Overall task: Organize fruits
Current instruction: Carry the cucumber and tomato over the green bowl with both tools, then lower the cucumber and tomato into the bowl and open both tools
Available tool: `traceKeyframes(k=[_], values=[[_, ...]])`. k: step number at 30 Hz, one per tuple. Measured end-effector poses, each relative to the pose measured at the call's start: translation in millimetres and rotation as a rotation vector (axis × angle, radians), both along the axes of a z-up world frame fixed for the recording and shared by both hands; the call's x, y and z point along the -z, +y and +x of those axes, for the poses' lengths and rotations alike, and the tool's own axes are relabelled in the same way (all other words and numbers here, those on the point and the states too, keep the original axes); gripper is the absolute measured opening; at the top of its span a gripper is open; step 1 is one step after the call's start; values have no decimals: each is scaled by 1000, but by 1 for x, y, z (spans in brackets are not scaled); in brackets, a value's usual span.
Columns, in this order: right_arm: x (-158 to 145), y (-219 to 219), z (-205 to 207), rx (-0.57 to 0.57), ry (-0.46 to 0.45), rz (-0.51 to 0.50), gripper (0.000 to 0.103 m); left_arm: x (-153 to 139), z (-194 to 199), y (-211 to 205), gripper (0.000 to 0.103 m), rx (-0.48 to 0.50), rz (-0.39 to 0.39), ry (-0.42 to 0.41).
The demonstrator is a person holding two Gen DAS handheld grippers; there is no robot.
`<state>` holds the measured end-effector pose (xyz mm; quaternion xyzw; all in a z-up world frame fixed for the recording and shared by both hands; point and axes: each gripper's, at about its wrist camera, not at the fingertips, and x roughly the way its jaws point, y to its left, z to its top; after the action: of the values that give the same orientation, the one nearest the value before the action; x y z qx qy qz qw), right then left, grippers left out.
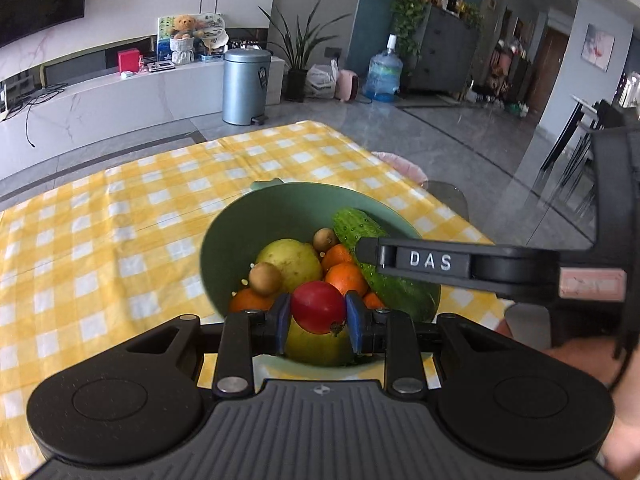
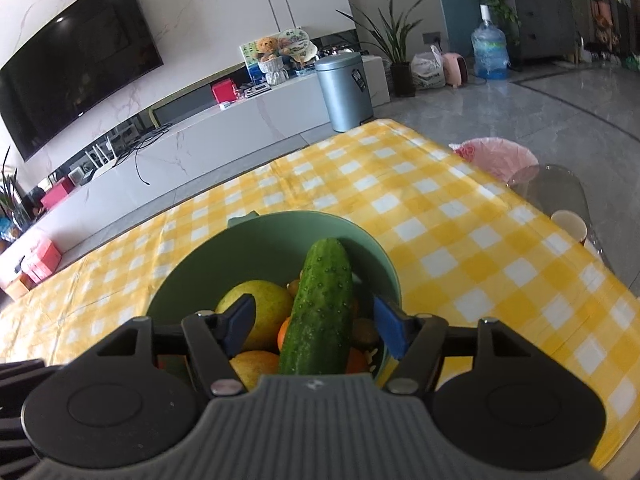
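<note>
From the left wrist, our left gripper (image 1: 319,317) pinches the red fruit (image 1: 319,307) between its blue pads just over the green bowl (image 1: 224,240), so we should lift straight and slowly to avoid knocking the oranges (image 1: 346,278) beside it. From the right wrist, our right gripper (image 2: 314,326) stands spread around the cucumber (image 2: 320,308) in the bowl; we should centre on it before closing

Left wrist view: the green bowl's (image 1: 224,240) near rim is hidden behind the left hand-held gripper (image 1: 319,316); the right hand-held gripper's arm covers part of the cucumber (image 1: 352,224). Right wrist view: the cucumber's (image 2: 320,300) lower end lies behind the right hand-held gripper's (image 2: 316,326) body; fruits beneath are mostly concealed.
</note>
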<state>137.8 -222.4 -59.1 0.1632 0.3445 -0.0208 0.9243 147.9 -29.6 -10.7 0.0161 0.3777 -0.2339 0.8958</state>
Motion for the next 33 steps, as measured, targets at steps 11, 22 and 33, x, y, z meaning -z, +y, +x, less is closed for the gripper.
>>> traceKeyframes(k=[11, 22, 33], values=[[-2, -7, -7, 14, -13, 67, 63, 6, 2, -12, 76, -52, 65, -33], [-28, -15, -79, 36, -74, 69, 75, -29, -63, -6, 90, -202, 150, -139], [-46, -12, -136, 72, 103, -141, 86, -43, -107, 4, 90, -345, 140, -58]])
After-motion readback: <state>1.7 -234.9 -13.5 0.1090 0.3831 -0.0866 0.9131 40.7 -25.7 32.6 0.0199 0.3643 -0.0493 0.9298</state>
